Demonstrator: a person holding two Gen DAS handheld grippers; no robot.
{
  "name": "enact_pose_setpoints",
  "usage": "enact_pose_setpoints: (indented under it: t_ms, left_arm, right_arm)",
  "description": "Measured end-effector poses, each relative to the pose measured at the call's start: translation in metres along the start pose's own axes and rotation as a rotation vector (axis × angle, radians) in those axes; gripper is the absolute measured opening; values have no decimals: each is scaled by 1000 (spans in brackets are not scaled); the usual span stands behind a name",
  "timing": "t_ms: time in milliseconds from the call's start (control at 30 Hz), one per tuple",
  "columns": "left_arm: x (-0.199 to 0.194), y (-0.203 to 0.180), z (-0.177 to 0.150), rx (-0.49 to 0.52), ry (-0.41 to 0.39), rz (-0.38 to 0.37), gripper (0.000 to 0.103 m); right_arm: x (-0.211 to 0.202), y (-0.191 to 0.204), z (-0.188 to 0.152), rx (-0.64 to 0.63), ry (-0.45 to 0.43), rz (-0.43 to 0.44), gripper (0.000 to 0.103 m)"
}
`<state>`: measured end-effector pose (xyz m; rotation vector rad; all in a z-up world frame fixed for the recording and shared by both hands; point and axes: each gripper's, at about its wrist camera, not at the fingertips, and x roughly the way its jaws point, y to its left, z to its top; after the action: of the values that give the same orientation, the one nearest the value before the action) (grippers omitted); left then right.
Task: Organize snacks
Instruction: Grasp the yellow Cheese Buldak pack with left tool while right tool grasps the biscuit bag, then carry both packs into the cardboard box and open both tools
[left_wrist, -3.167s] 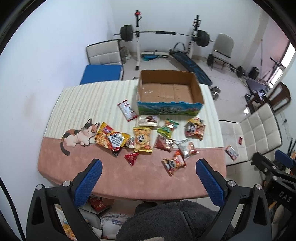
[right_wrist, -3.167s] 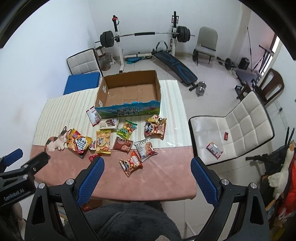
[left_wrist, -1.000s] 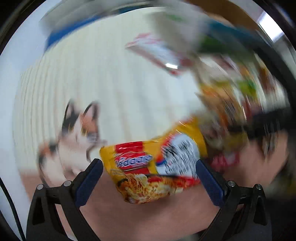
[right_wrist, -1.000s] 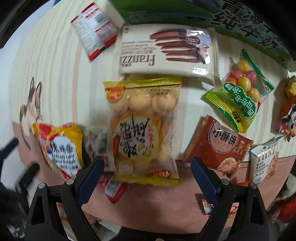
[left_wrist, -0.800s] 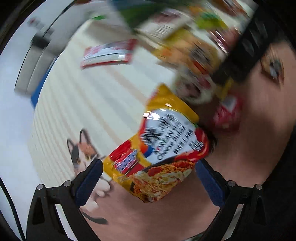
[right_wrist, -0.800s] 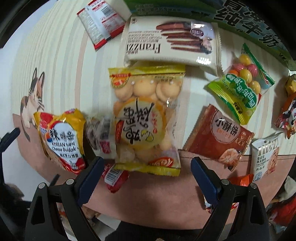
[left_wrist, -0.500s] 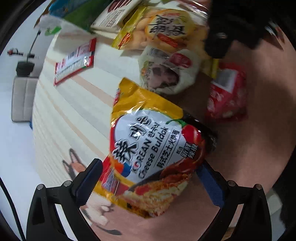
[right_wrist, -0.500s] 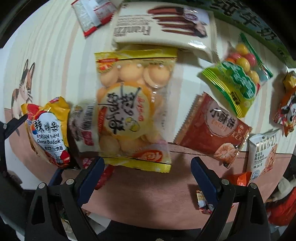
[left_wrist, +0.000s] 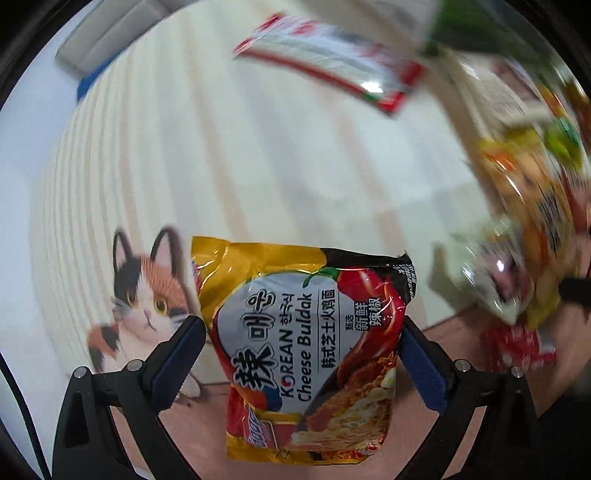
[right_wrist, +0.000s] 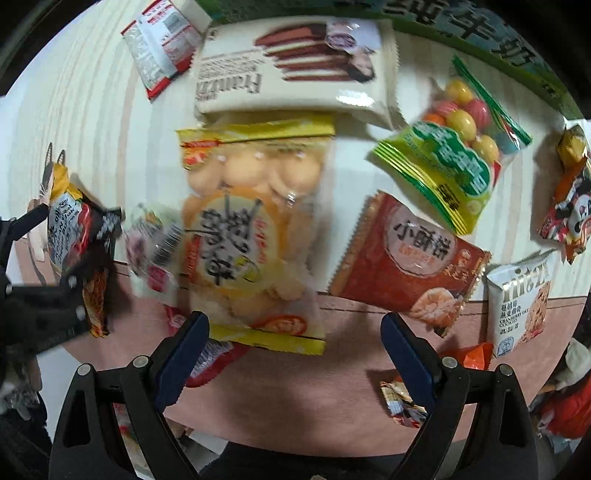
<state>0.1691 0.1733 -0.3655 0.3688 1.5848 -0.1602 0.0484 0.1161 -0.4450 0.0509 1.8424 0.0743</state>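
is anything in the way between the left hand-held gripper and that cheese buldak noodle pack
Nothing visible. The left hand-held gripper is open and straddles the Cheese Buldak pack, one finger on each side of it, with no other snack in between. The nearest other packet, a blurred clear wrapper, lies off to the right.

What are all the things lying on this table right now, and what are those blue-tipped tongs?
Cheese Buldak noodle packet: one, yellow and red, between the left tongs.
Egg biscuit bag: one, yellow, centre, ahead of the right tongs.
Franzzi wafer pack: one, cream, above the biscuit bag.
Candy bag: one, green, right of centre.
Small cake packet: one, red-brown, below the candy bag.
Cookie packet: one, white, far right.
Sachet: one, red and white, top left.
Cat picture: one, calico, on the tablecloth.
Left gripper: open, astride the noodles.
Right gripper: open.
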Motion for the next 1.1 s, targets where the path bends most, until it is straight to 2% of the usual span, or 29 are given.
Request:
enact_pose_setpoints:
  t_ms: [167, 233, 333, 400, 433, 533, 600, 667, 800, 867, 967, 1100]
  left_arm:
    - [22, 43, -19, -174, 94, -138, 103]
    - [34, 59, -21, -222, 130, -167, 103]
    - [46, 74, -44, -281, 154, -192, 103]
    - [49, 87, -55, -304, 147, -195, 103]
    - [52, 93, -51, -310, 147, -196, 103]
    - [55, 95, -71, -345, 124, -195, 100]
    - [56, 97, -56, -353, 109, -183, 97]
    - [55, 100, -61, -358, 100, -170, 94]
    - [53, 104, -73, -385, 83, -167, 93]
    - [58, 96, -68, -403, 83, -174, 93]
    - [57, 96, -71, -434, 72, -185, 93]
    - [39, 103, -94, -480, 37, -182, 93]
  right_arm:
    - [1, -5, 9, 70, 1, 44, 96]
    - [8, -7, 7, 114, 10, 69, 96]
    - [13, -11, 12, 161, 14, 69, 96]
    - [19, -14, 13, 184, 4, 50, 95]
    - [20, -14, 11, 188, -1, 47, 90]
    - [20, -11, 8, 197, -16, 10, 86]
    - [13, -1, 11, 201, -28, -4, 83]
    - [9, 3, 7, 203, -35, -29, 73]
    - [-11, -3, -11, 214, -57, -14, 62]
    - [-17, -3, -12, 209, -67, -22, 53]
    - [-26, -9, -21, 192, -87, -23, 47]
    - [-47, -17, -24, 191, -96, 11, 46]
